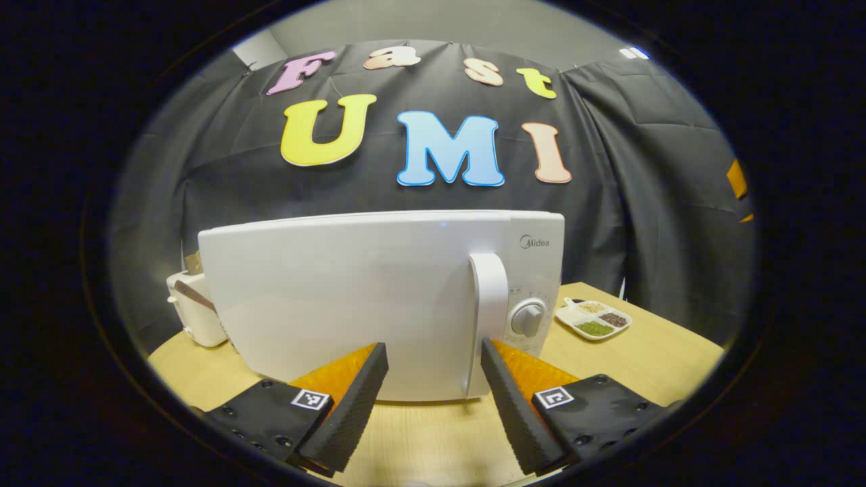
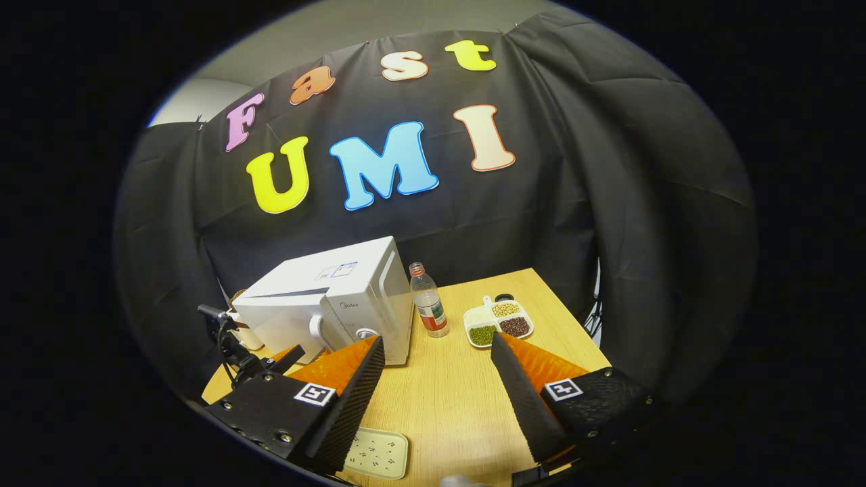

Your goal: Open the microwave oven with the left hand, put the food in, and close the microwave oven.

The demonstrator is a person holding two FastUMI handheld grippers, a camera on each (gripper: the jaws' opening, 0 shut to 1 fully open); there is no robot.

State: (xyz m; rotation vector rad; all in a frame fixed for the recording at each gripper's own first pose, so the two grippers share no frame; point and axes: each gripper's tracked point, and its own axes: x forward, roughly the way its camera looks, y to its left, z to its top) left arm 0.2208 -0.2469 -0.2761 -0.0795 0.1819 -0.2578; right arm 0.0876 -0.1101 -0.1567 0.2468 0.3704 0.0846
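Note:
The white microwave (image 1: 379, 297) stands on the wooden table (image 1: 649, 352) with its door closed. Its vertical handle (image 1: 488, 318) runs beside a round knob (image 1: 528, 318). My left gripper (image 1: 433, 352) is open, close in front of the door, with its right finger near the foot of the handle and nothing held. In the right gripper view the microwave (image 2: 331, 301) sits at the left. The food, a white divided tray of beans and grains (image 2: 498, 320), lies to its right (image 1: 594, 319). My right gripper (image 2: 438, 341) hangs open above the table, short of the tray.
A plastic bottle with a red label (image 2: 429, 301) stands between the microwave and the tray. A white pad with dark specks (image 2: 375, 453) lies near the table's front edge. A small white appliance (image 1: 193, 308) sits left of the microwave. Black cloth walls close in the table.

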